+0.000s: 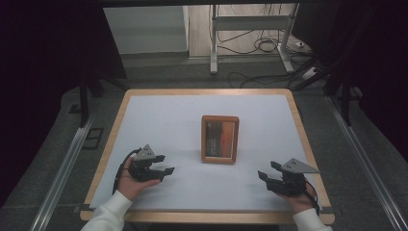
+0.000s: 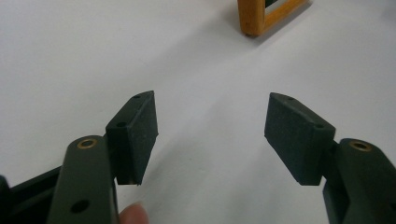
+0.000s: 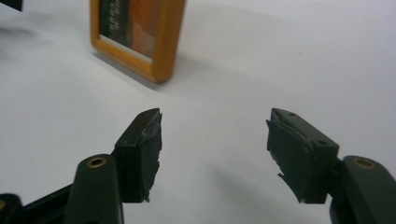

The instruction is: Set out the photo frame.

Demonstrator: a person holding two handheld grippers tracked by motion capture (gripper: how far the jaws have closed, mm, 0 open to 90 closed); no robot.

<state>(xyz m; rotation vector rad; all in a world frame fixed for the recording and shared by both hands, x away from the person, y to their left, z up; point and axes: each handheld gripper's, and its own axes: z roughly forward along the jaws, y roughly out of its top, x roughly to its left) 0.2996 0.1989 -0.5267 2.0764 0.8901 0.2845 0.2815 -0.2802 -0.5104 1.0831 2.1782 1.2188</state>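
A wooden picture frame (image 1: 220,139) with a dark and orange picture lies flat in the middle of the white table top. Its corner (image 2: 254,18) shows at the top of the left gripper view, and its near end (image 3: 140,39) at the upper left of the right gripper view. My left gripper (image 1: 166,164) rests near the front left, jaws wide apart and empty, pointing right toward the frame. My right gripper (image 1: 267,170) is at the front right, pointing left, open with nothing between its pads. The same open jaws show in the left gripper view (image 2: 212,135) and the right gripper view (image 3: 215,154).
The table (image 1: 144,125) has a white surface with a wooden rim. Beyond its far edge stand a metal stand (image 1: 214,38) and loose cables (image 1: 260,45) on the floor. Dark curtains close off both sides.
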